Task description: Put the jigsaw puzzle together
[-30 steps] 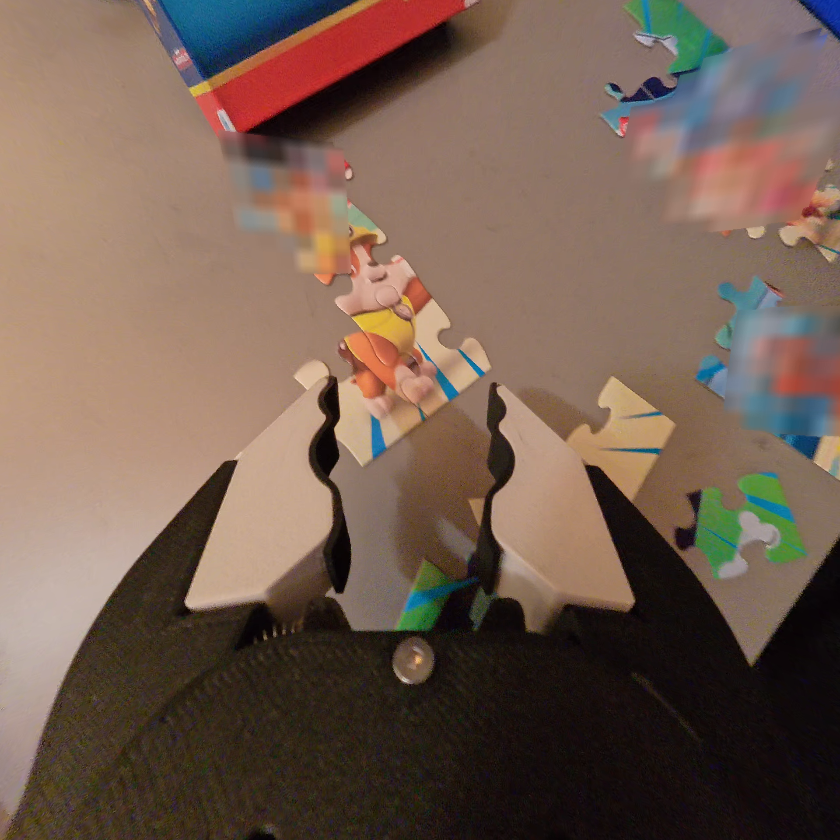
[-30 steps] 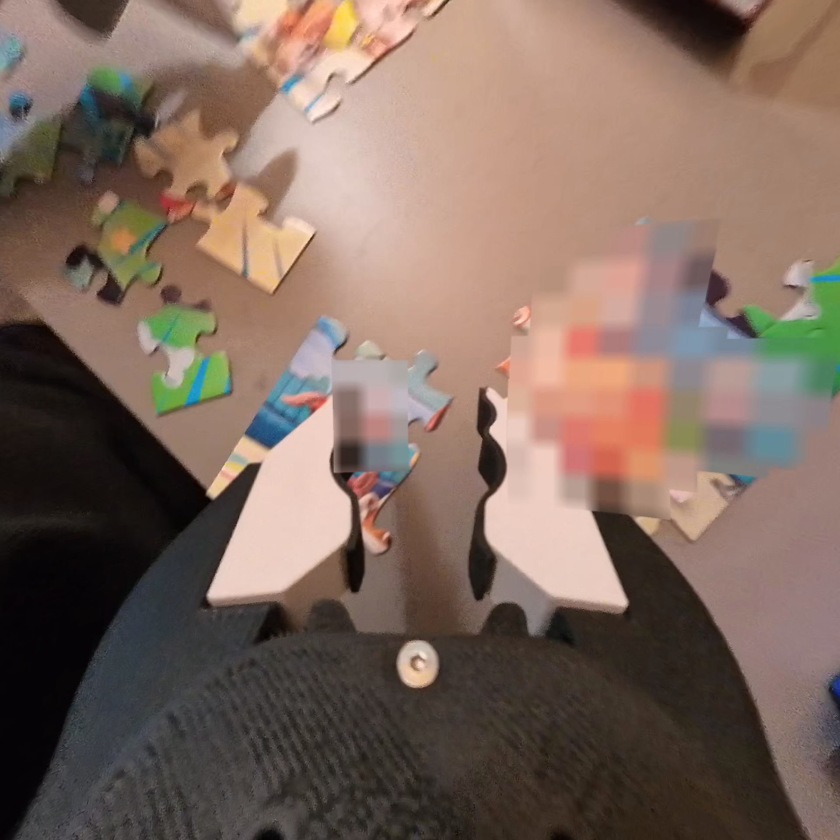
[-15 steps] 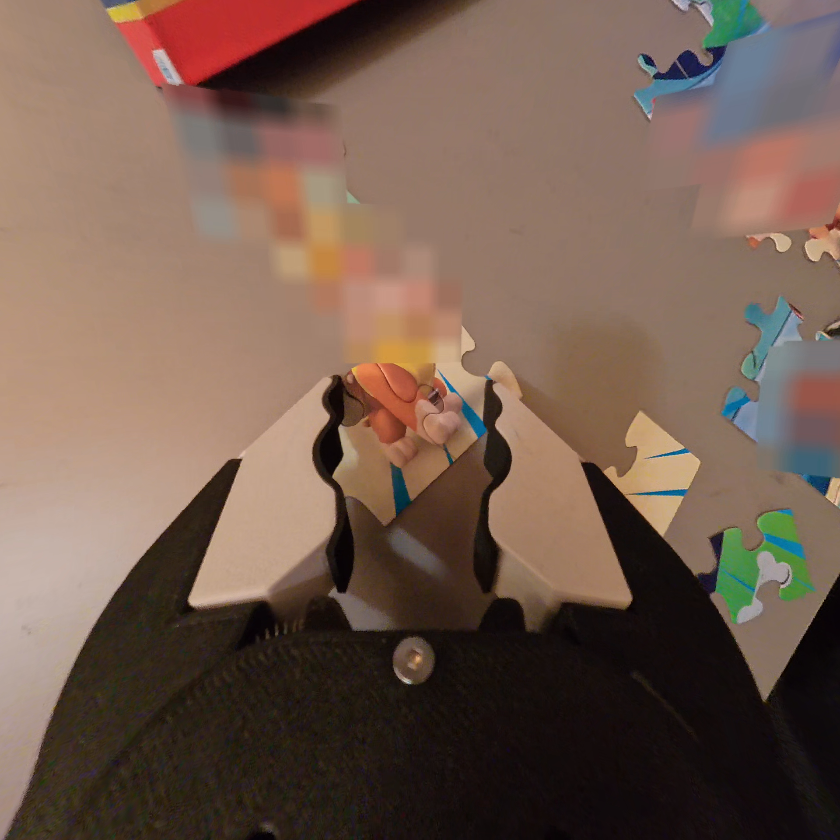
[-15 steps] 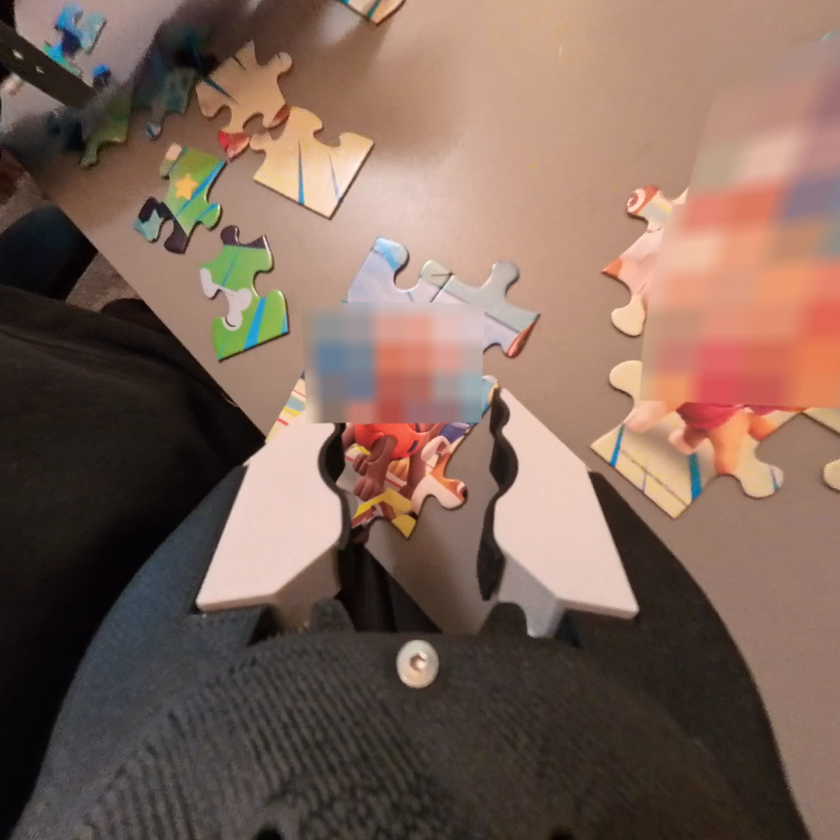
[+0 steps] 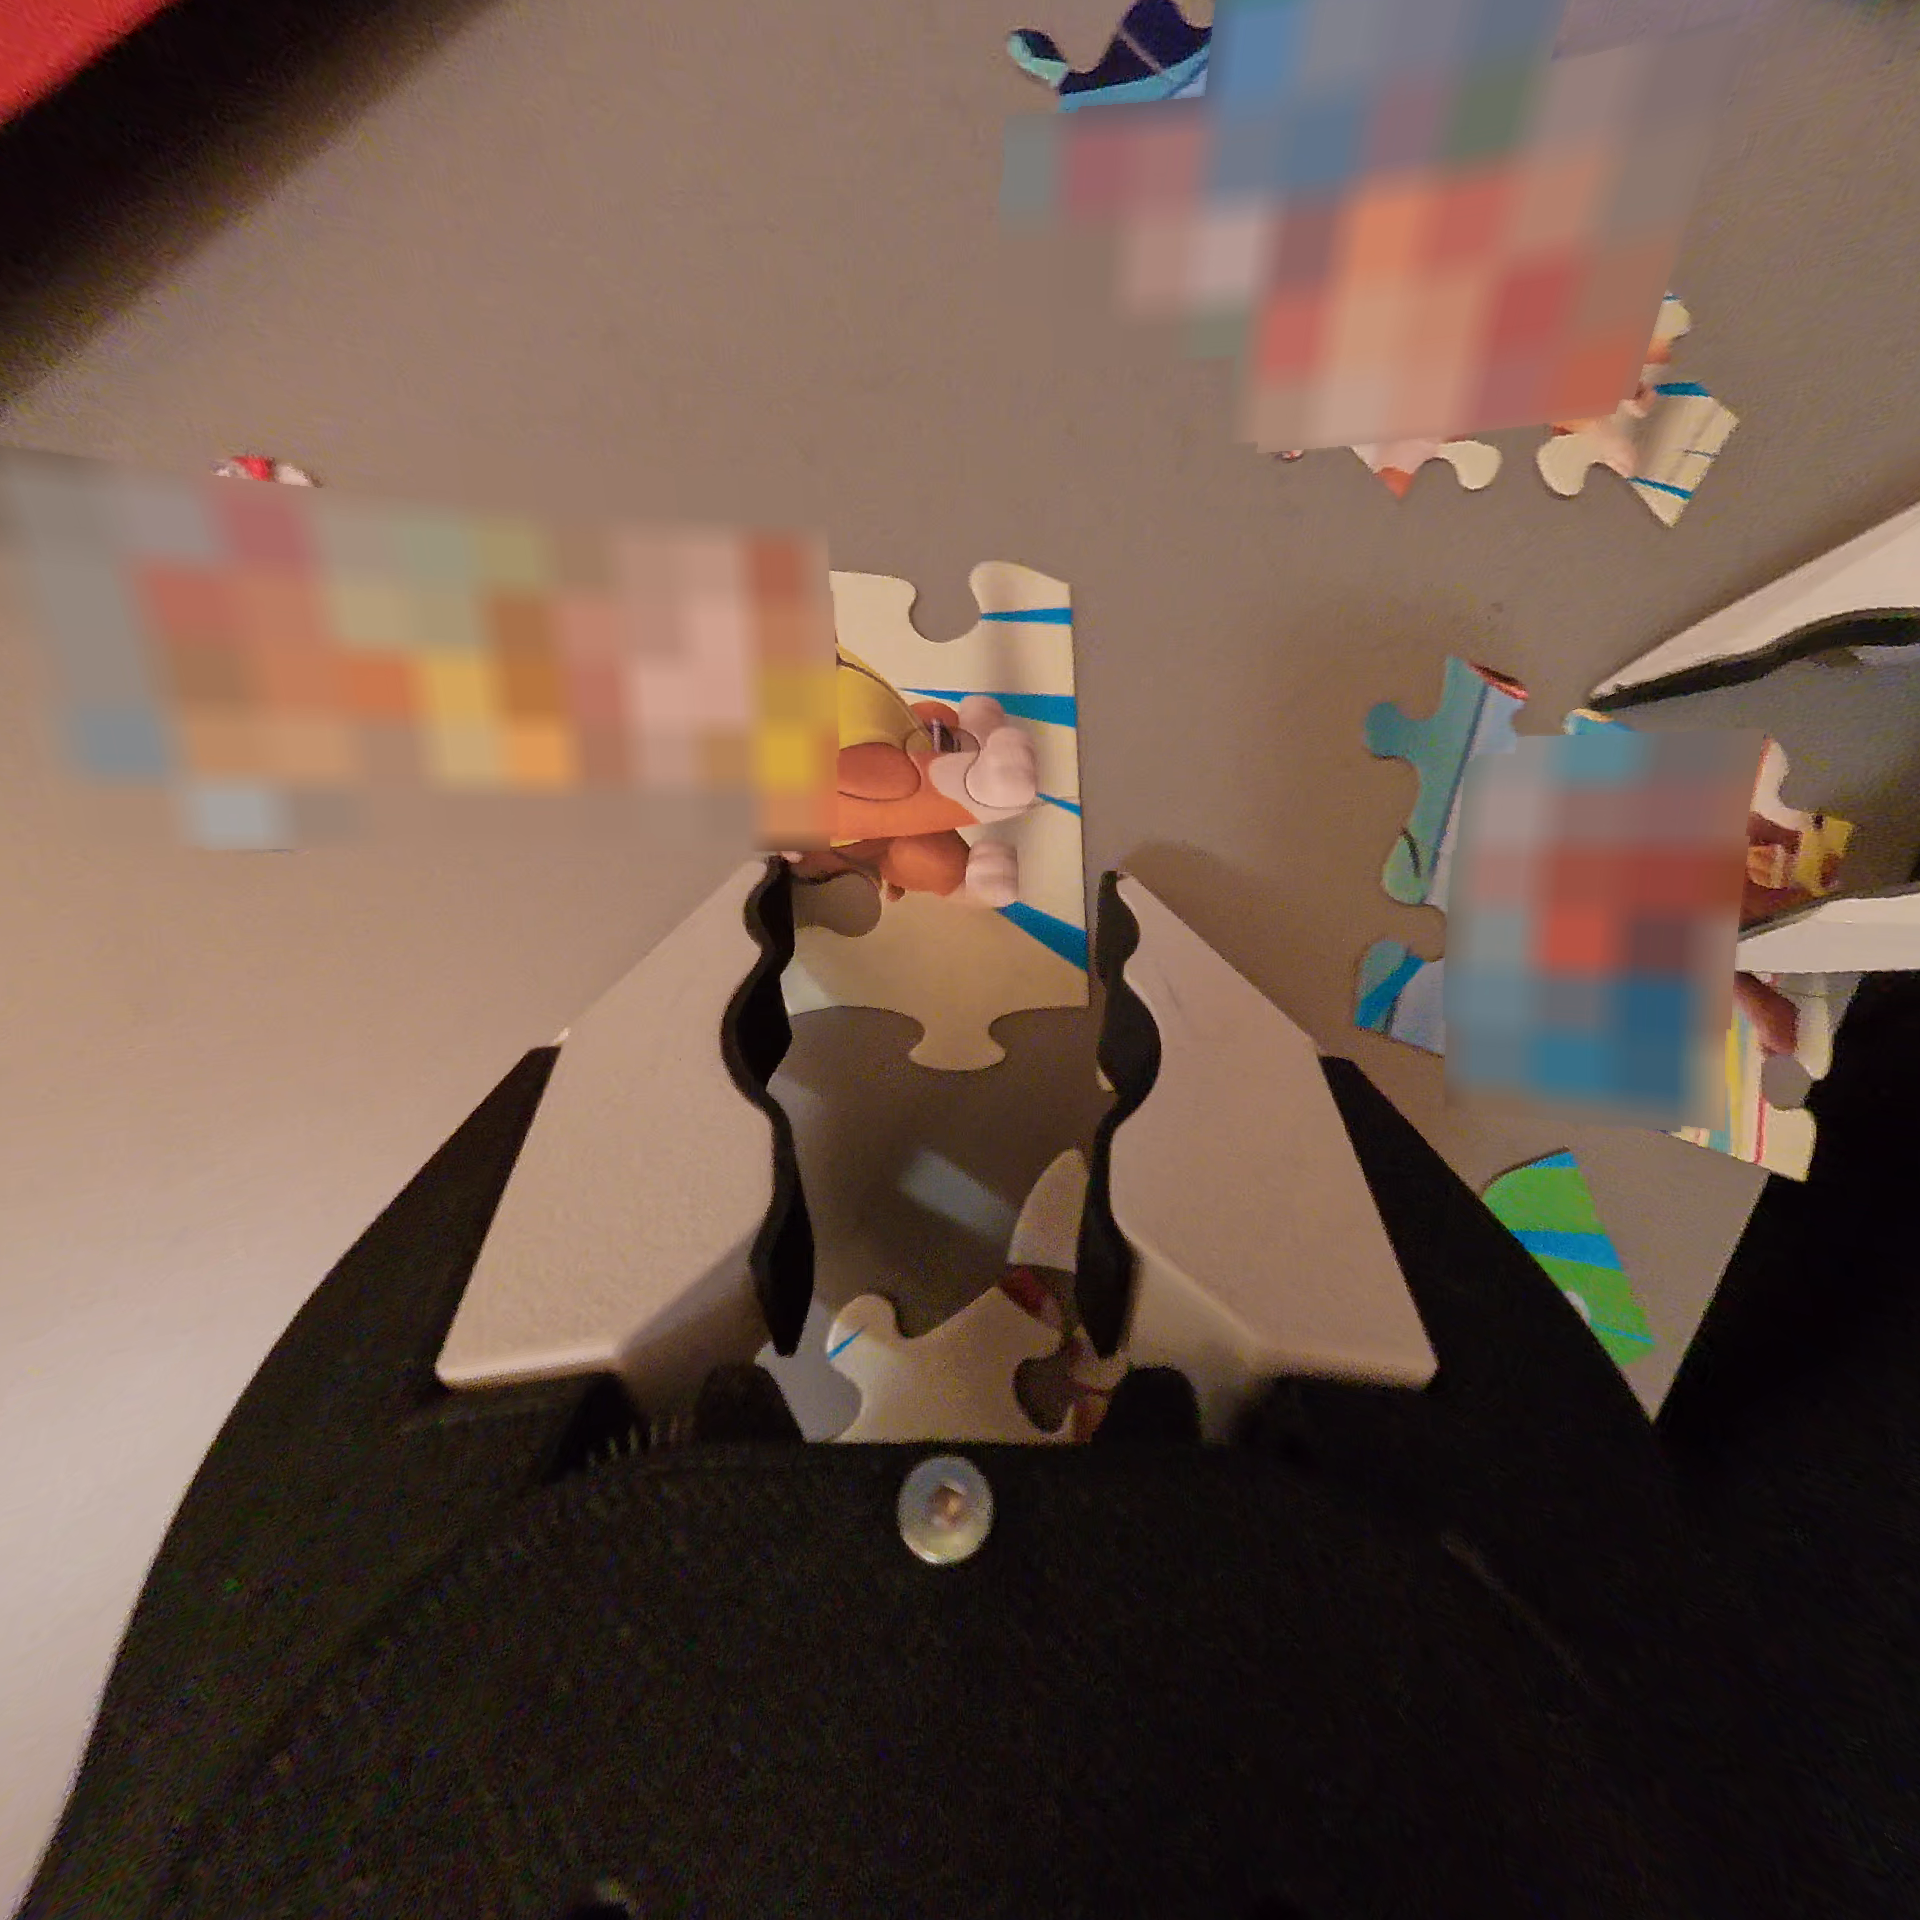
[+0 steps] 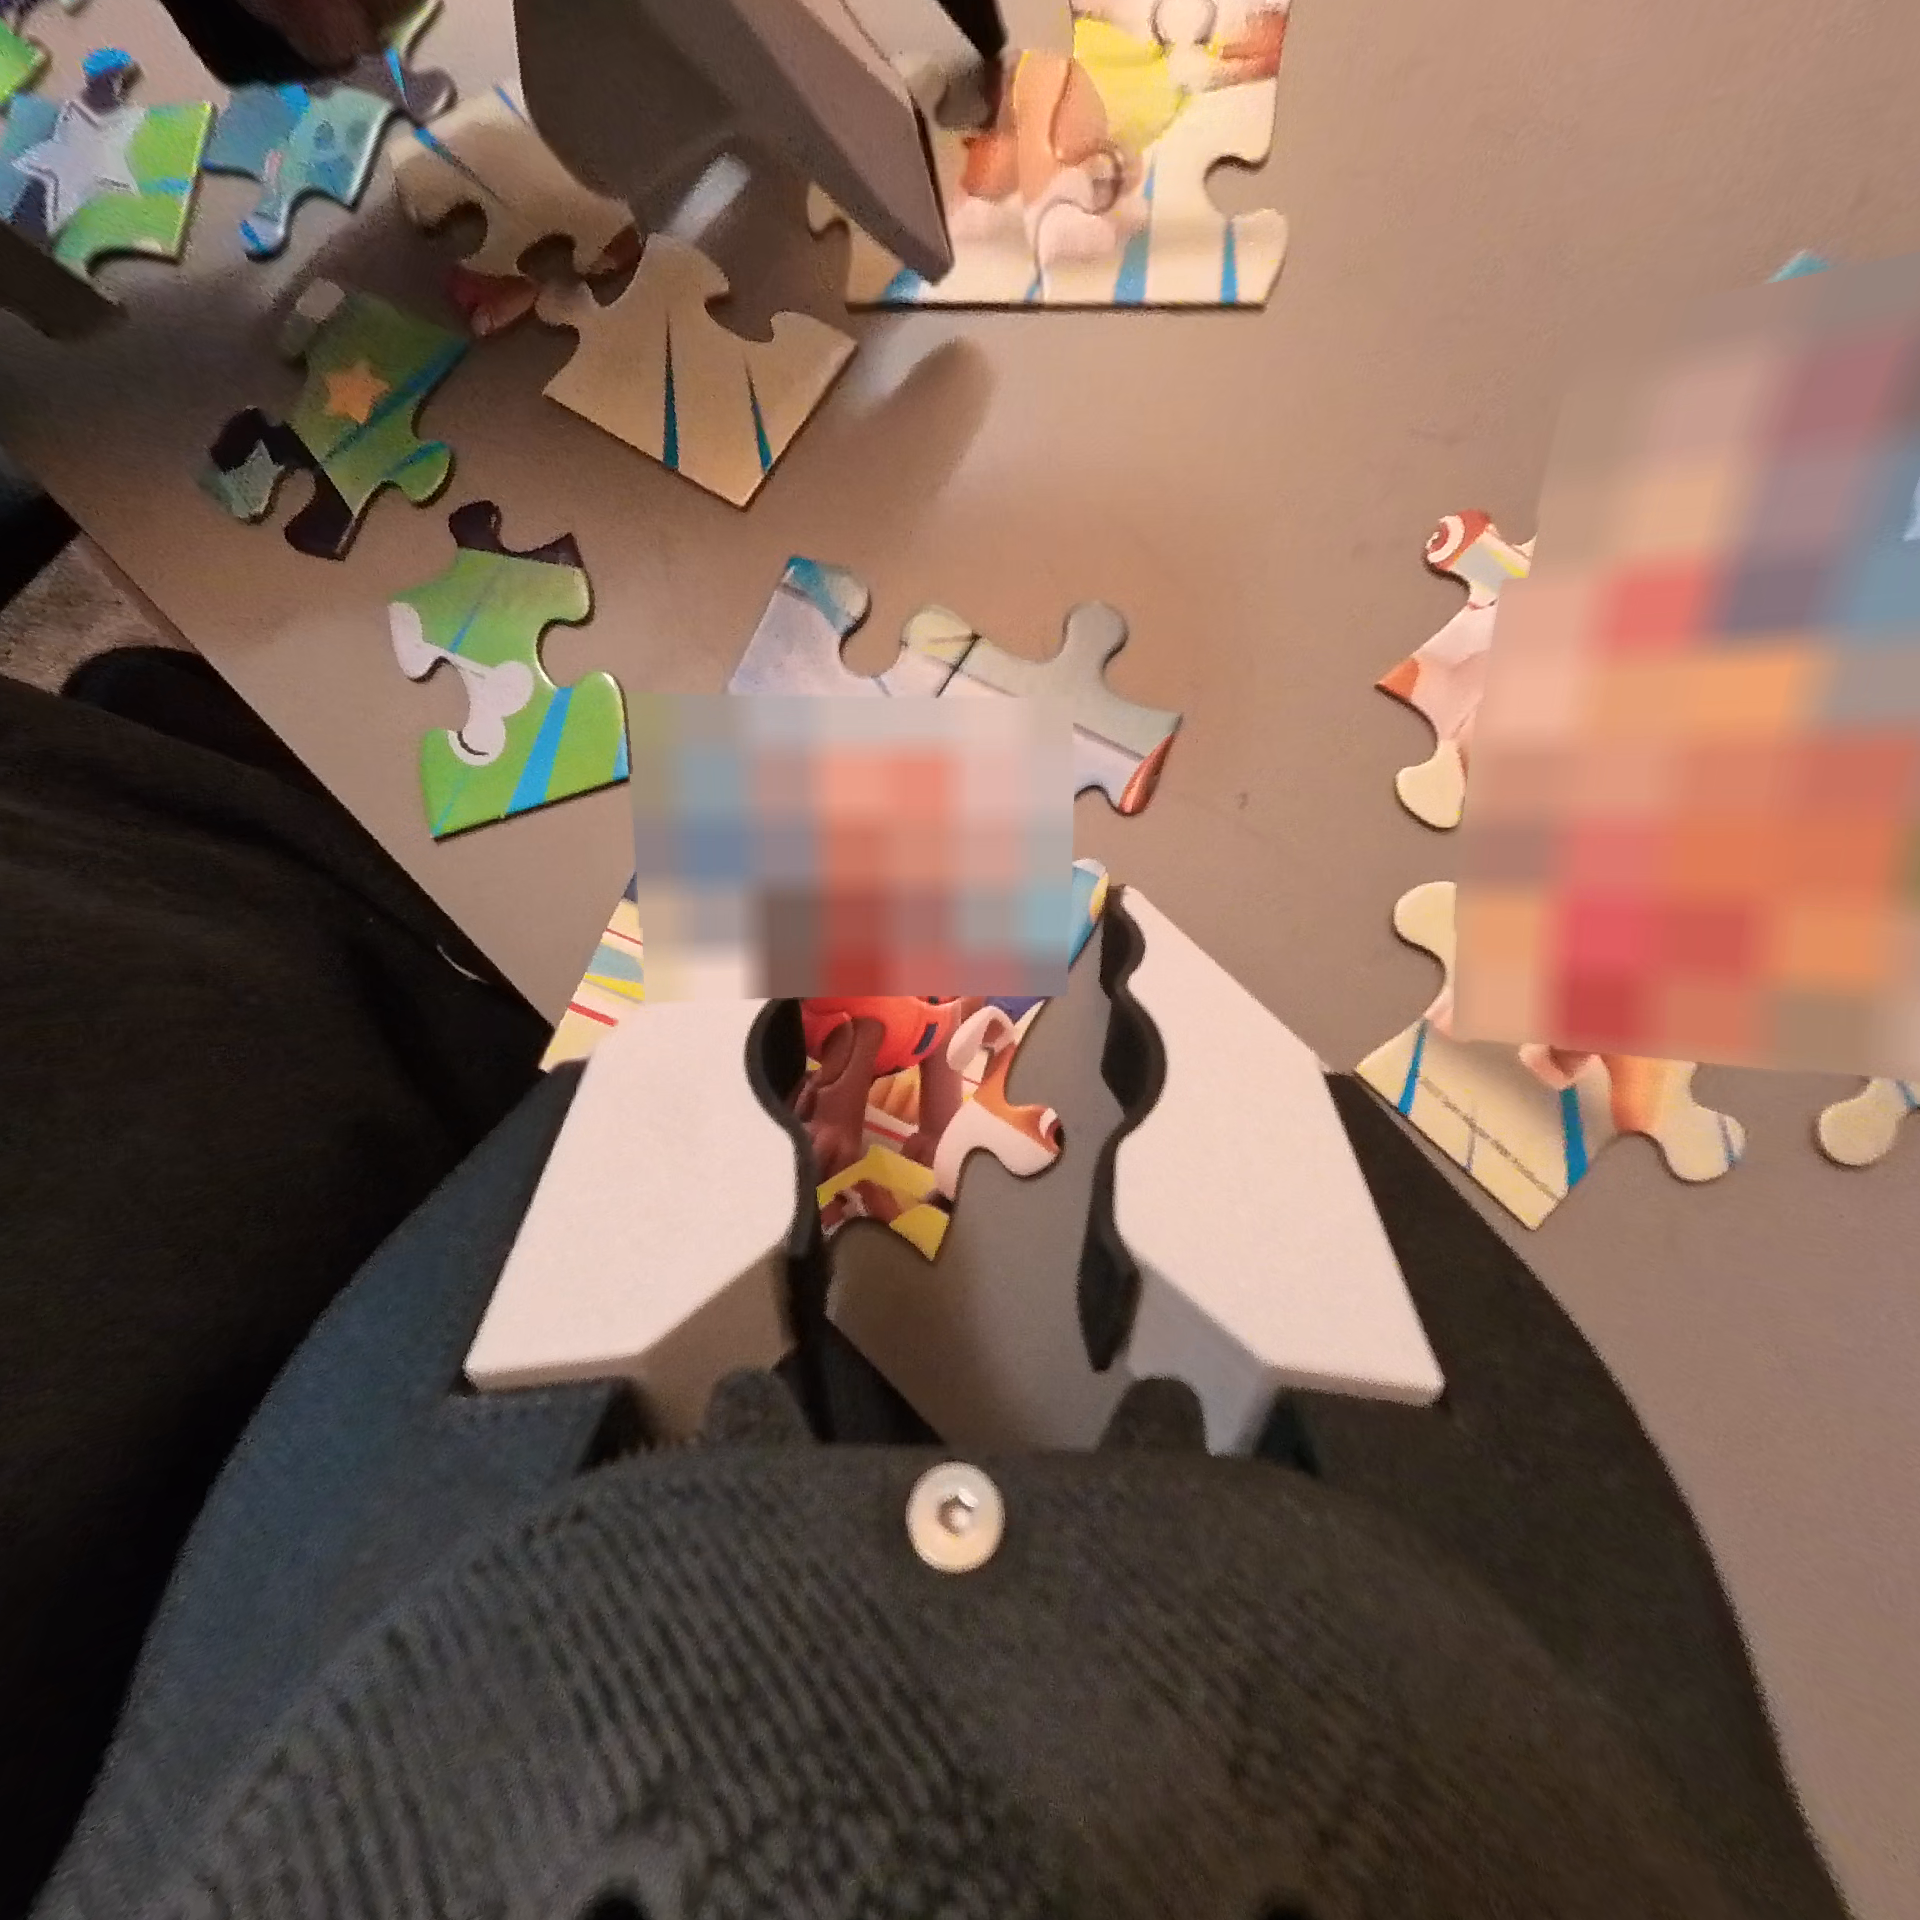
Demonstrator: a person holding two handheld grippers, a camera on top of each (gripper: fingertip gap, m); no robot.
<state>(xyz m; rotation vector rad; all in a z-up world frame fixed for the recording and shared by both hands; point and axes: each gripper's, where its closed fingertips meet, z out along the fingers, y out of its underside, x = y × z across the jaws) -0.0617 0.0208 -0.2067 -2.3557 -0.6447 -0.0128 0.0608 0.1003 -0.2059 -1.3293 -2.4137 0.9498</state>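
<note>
Puzzle pieces lie flat across the counter (image 5: pixel 520 260). Left tool (image 5: pixel 935 883) stands apart, straddling a cream piece with an orange figure (image 5: pixel 977 790), pads not pressing. Right tool (image 6: pixel 951 997), also apart, hovers over a red-and-brown piece (image 6: pixel 914 1101). Thin, light, stiff card; probably best pinched by opposite edges.

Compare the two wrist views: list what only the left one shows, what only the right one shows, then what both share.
Left only: a red box corner and a dark blue piece at the top edge.
Right only: a green star piece and the person's dark clothing.
Both: the grey table, the cream corner piece with blue rays, a green bone piece, and both open grippers: left, right.
</note>
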